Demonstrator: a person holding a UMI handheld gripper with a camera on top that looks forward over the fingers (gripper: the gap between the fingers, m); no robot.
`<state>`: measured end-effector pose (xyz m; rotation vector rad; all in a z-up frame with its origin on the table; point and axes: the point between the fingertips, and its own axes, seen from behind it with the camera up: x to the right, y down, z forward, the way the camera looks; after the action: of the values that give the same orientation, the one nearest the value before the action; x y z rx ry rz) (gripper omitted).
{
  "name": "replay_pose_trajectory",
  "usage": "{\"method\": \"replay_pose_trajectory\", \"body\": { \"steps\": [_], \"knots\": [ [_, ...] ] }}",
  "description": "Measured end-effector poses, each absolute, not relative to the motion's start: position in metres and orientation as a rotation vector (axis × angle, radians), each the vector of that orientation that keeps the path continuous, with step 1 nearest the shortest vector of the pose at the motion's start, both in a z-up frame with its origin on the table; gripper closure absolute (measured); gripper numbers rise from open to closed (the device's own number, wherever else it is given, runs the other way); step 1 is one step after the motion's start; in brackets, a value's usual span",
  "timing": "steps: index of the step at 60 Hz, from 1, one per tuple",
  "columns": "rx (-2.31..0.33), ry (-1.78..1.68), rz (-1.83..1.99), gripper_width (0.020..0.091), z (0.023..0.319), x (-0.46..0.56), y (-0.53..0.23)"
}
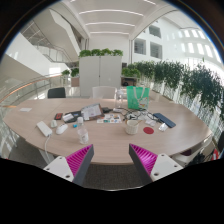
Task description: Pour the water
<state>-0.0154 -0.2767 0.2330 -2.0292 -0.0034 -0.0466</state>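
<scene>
Tongs (112, 160) gape open (holding nothing) short of the table (60, 138); cup (131, 126) stands beyond.

Gripper (111, 160) fingers wide apart, nothing between them. Bare table (110, 142) strip just ahead gives passage. Beyond: clear bottle (83, 131), white cup (132, 125), perhaps a phone (165, 121), green bag (137, 96) crowd the middle.
</scene>
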Motion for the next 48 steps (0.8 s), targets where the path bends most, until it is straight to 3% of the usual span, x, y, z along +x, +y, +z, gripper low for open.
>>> {"method": "replay_pose_trajectory", "body": {
  "steps": [11,31,48],
  "knots": [
    [-1.982,-0.055,0.077,0.0277,0.176,-0.089,-0.229],
    [-1.923,-0.108,0.182,0.0275,0.083,-0.166,-0.061],
    [-1.901,-0.198,0.198,0.0276,0.049,-0.194,0.017]
  ]
}}
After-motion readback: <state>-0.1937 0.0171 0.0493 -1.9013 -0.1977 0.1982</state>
